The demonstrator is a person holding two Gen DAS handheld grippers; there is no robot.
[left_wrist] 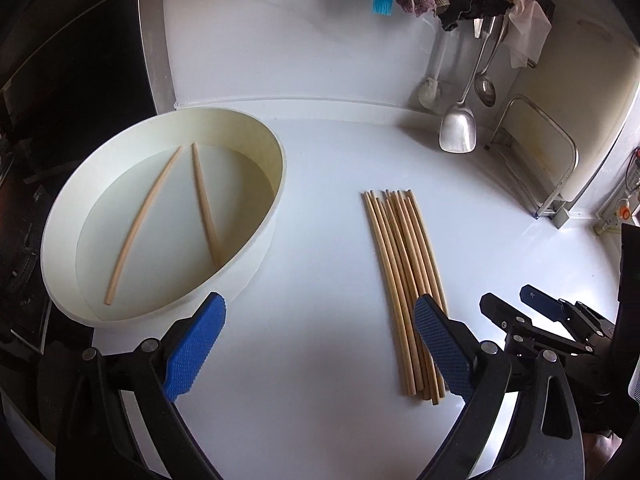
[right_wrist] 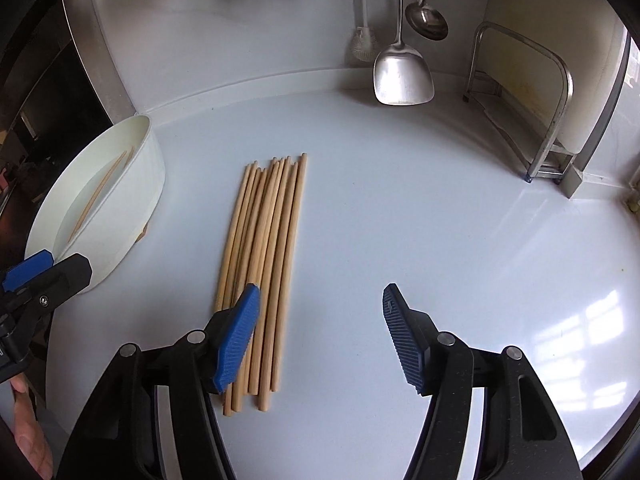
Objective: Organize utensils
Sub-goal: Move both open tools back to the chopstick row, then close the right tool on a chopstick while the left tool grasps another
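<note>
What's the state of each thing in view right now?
left gripper: open, empty
right gripper: open, empty
white tub: upright on the counter, two chopsticks lying loose inside
chopstick bundle: flat on the counter, outside the tub
metal spatula: hanging at the back wall
ladle: hanging beside it
blue brush: hanging on the wall

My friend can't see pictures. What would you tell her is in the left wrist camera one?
A loose bundle of wooden chopsticks lies on a white counter, beside a round white tub holding two more chopsticks. The left hand-held gripper is open and empty in front, with the right hand-held gripper at the right edge.
</note>
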